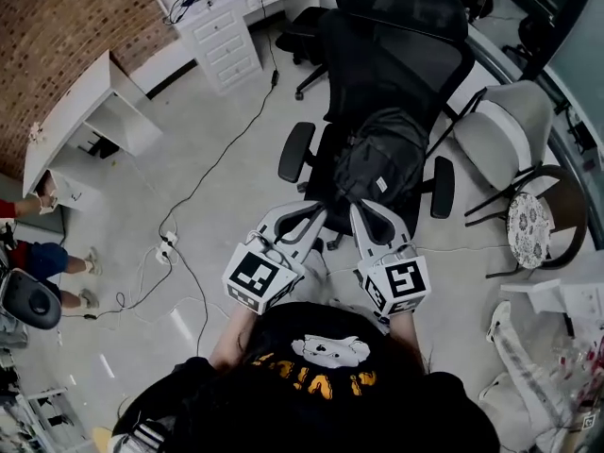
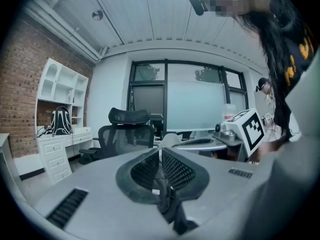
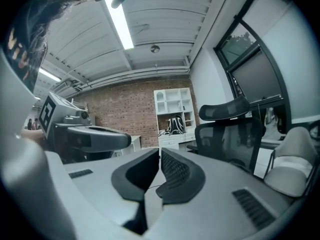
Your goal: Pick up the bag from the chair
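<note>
A dark grey backpack (image 1: 379, 161) rests on the seat of a black mesh office chair (image 1: 396, 50), leaning against its backrest. In the head view both grippers are held side by side just in front of the chair, short of the bag. The left gripper (image 1: 316, 213) (image 2: 160, 151) has its jaws closed tip to tip; a dark scrap with a small white tag sits in the gap behind the tips. The right gripper (image 1: 361, 210) (image 3: 160, 153) is shut and holds nothing. The gripper views show only the chair's back (image 3: 230, 134) (image 2: 127, 131); the bag is hidden there.
A grey chair (image 1: 510, 130) and a round patterned stool (image 1: 530, 223) stand at the right. A white desk (image 1: 85, 111) and drawers (image 1: 225, 41) line the left wall. Cables (image 1: 179, 243) run across the floor. Another backpack (image 3: 175, 125) sits on a white cabinet. A person's legs (image 1: 42, 258) show at far left.
</note>
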`<action>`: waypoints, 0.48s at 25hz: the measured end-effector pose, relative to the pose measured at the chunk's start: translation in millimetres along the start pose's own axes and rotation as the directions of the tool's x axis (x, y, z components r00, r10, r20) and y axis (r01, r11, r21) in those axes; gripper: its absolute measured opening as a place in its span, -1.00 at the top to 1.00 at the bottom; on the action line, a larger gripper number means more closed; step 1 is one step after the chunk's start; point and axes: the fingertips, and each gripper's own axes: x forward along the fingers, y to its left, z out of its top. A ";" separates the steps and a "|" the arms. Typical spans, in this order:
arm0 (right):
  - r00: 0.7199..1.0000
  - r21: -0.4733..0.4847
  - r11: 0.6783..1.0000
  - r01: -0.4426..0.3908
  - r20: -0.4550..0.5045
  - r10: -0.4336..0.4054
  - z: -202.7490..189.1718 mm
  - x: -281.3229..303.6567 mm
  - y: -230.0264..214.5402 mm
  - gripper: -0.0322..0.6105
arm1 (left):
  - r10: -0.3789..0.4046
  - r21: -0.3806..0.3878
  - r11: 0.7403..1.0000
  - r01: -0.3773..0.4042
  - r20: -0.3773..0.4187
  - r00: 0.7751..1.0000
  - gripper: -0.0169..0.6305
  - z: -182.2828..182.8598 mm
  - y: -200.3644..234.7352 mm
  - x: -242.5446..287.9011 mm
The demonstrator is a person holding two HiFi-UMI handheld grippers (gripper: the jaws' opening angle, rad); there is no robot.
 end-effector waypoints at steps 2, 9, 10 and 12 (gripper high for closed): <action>0.999 -0.004 0.999 0.044 -0.001 -0.044 2.4 18.9 -17.8 0.86 | -0.027 0.006 1.000 0.027 0.006 1.000 0.92 2.7 18.5 14.7; 0.981 -0.046 0.981 0.186 -0.038 -0.188 3.7 80.2 -81.4 0.86 | -0.166 0.013 0.986 0.166 0.003 0.986 0.92 7.1 71.4 59.4; 0.978 -0.060 0.979 0.196 -0.056 -0.199 0.7 88.1 -90.3 0.86 | -0.180 0.012 0.984 0.180 0.002 0.984 0.92 7.3 78.6 64.3; 0.971 -0.082 0.975 0.206 -0.103 -0.214 -8.2 102.5 -108.5 0.86 | -0.204 0.009 0.979 0.204 -0.003 0.979 0.92 7.6 92.2 73.1</action>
